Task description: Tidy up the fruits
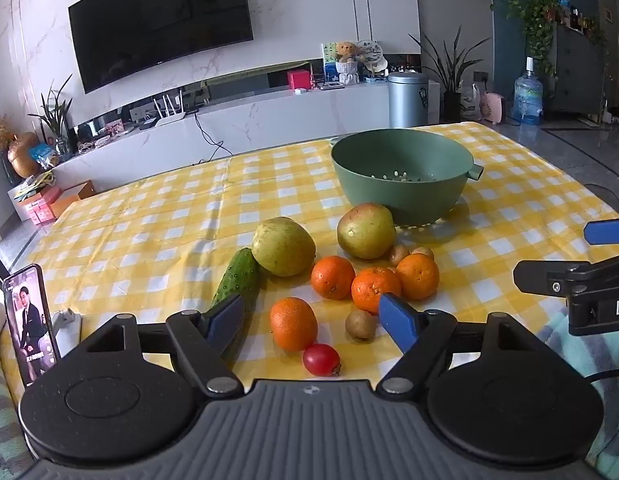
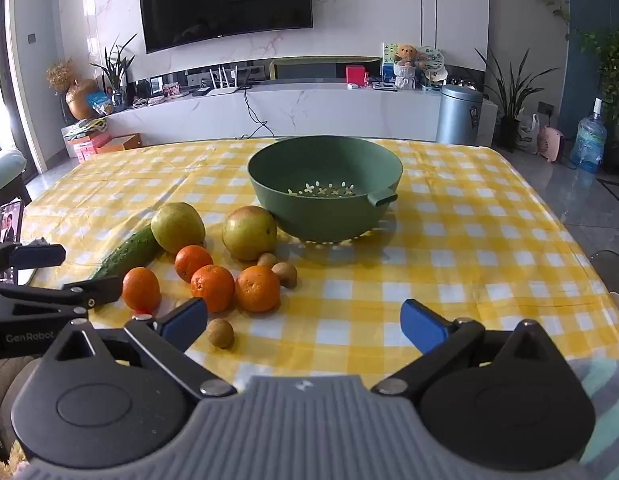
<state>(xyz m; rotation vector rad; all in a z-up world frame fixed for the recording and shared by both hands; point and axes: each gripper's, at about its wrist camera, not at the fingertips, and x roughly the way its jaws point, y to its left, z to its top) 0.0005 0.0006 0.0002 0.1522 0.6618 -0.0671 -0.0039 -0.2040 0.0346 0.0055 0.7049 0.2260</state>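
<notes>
A: Left wrist view: your left gripper (image 1: 311,314) hangs over the near table edge, jaws spread wide and holding nothing. Between its fingers, just ahead, lie an orange (image 1: 293,323), a small brown fruit (image 1: 360,325) and a red tomato (image 1: 321,359).

B: Where does the fruit go?

A: I judge into the green colander (image 1: 403,172), standing empty beyond the pile, ahead and slightly right.

B: Which hand is nearer?

A: Your left. The right gripper (image 2: 303,325) is also wide open and empty, with the pile off to its left. The cucumber (image 1: 237,280) lies with its long axis running away from you, beside your left finger.
</notes>
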